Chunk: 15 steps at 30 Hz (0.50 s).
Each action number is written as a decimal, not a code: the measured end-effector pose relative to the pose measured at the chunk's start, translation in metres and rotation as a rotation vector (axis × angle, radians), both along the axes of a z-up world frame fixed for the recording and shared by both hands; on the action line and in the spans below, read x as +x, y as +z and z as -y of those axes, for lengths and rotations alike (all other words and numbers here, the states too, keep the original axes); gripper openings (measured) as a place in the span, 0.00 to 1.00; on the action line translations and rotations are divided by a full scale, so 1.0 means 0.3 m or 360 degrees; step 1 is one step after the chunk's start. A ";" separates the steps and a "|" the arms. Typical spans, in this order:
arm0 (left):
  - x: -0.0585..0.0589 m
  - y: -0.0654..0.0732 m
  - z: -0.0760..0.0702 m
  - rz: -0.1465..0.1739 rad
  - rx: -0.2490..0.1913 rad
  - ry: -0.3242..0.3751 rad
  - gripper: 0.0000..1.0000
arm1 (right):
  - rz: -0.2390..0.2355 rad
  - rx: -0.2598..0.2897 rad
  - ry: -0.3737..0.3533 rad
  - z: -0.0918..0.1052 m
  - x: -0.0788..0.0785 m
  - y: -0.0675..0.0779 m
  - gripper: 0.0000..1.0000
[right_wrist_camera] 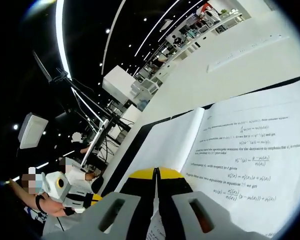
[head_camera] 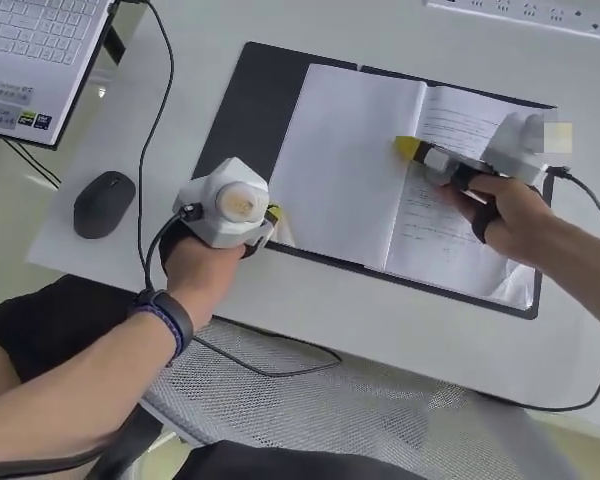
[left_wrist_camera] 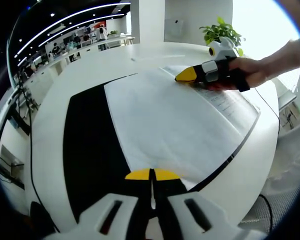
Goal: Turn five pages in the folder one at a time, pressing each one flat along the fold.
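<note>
Your one folder [head_camera: 248, 105] lies open in the middle of the desk [head_camera: 380, 320]. It shows two sheets, a blank page [head_camera: 345, 165] on the left and a printed page [head_camera: 445, 225] on the right. Your left gripper [head_camera: 272, 214], jaws closed together, sits at the blank page's near corner. Your right gripper [head_camera: 408, 148], jaws likewise pressed together, rests its tips by the fold. One mouse [head_camera: 104, 203] lies near the desk's left edge.

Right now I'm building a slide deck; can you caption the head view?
Open folder on a white desk: right gripper at the fold, left gripper at the blank page's lower corner.
</note>
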<state>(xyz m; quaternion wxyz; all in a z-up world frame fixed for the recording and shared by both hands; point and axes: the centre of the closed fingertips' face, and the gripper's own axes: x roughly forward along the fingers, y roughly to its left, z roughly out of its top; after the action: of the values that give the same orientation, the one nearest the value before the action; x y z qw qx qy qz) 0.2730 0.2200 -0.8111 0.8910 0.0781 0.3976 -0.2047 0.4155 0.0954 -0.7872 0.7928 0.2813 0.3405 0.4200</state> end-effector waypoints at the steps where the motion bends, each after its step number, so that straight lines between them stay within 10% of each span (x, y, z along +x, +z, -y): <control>1: 0.000 0.000 0.000 -0.0001 0.0000 0.0001 0.00 | 0.0003 -0.0004 0.0000 0.004 0.032 -0.008 0.00; 15: -0.009 0.011 0.004 -0.0010 -0.0011 0.0013 0.00 | -0.0005 0.0003 -0.0142 0.032 0.265 -0.036 0.00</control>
<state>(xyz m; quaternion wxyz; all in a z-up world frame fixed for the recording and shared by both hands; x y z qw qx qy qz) 0.2703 0.2188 -0.8077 0.8908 0.0729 0.4001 -0.2025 0.4951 0.0859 -0.7979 0.8099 0.2976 0.3283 0.3843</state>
